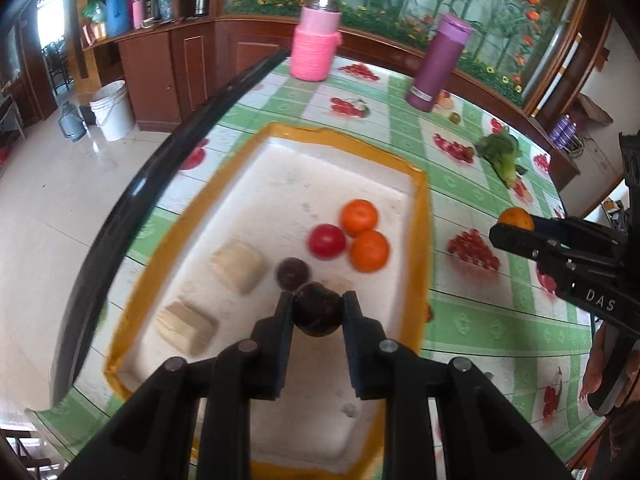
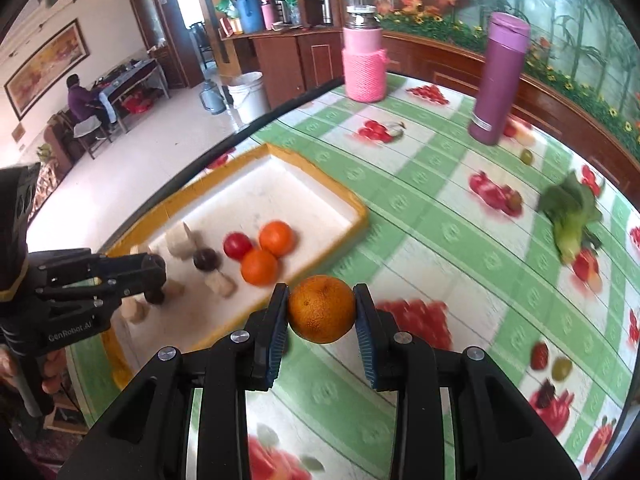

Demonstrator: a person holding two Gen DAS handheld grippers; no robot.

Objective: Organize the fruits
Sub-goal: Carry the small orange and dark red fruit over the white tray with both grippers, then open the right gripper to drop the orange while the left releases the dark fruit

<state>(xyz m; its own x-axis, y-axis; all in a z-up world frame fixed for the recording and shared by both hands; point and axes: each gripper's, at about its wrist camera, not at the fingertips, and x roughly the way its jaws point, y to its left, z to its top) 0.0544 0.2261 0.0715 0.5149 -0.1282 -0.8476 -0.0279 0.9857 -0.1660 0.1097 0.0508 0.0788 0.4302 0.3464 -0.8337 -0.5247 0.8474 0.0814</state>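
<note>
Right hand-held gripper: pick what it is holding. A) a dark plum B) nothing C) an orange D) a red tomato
C: the right hand-held gripper is shut on an orange, its pads pressed on both sides of it, above the green checked tablecloth.

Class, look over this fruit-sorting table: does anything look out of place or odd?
Yes. A leafy green vegetable lies alone on the tablecloth, far from the tray. Pale, non-fruit blocks share the tray with the oranges and the red fruit.
</note>
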